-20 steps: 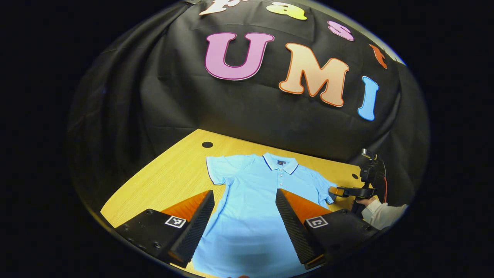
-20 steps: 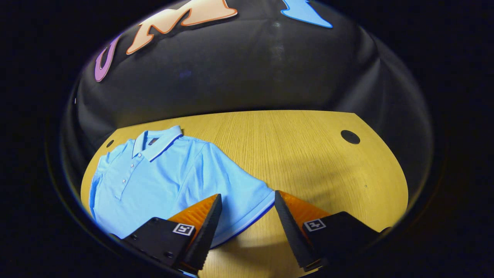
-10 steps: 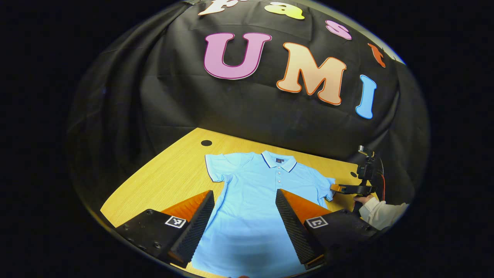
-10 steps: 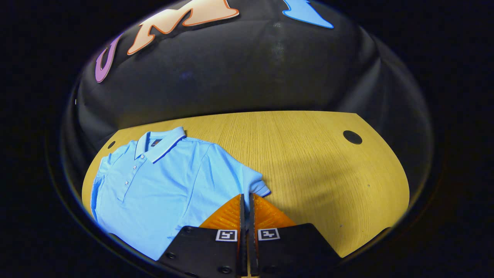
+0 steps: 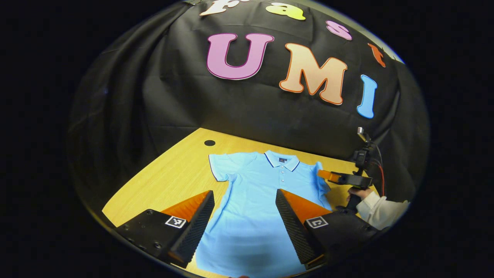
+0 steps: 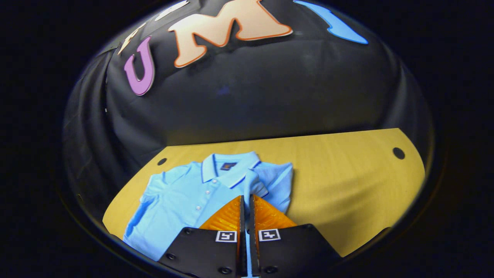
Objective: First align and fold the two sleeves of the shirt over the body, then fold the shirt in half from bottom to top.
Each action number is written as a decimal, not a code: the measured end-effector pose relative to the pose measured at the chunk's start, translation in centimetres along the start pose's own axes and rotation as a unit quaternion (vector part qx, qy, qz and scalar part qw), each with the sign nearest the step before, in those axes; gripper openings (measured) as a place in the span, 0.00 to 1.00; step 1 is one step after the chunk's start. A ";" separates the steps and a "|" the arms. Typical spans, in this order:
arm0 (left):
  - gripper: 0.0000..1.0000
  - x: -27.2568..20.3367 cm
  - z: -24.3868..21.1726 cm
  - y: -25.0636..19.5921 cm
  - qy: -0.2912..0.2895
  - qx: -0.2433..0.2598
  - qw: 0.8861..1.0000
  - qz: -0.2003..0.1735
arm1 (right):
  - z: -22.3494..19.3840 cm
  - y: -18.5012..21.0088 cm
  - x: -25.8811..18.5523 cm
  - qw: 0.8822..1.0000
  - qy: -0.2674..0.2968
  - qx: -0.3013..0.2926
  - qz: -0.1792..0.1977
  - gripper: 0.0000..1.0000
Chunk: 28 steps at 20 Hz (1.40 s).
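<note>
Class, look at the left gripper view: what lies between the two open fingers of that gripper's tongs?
The blue shirt's body lies flat on the wooden table between the left tongs' spread fingers.

a wooden table [image 5: 173,173] with dark round holes [image 5: 209,143] carries a light blue polo shirt [image 5: 254,200] lying front up.
</note>
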<state>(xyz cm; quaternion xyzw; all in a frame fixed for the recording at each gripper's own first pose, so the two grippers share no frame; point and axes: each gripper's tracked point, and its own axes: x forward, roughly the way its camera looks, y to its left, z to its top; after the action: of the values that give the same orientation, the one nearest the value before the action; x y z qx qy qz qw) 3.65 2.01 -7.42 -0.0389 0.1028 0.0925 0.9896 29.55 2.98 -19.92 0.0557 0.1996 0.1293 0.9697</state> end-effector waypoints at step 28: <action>0.95 26.9 0.1 10.8 0.070 0.066 0.995 -0.009 | -5.4 -2.5 -16.0 0.992 0.027 -0.006 -0.123 0.98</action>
<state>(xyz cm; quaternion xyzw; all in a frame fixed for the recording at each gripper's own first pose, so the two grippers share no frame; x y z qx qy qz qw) 27.47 17.31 -13.64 0.0187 0.1778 0.0740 0.9811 13.74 -3.45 -19.28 0.0218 0.2301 0.0116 0.9729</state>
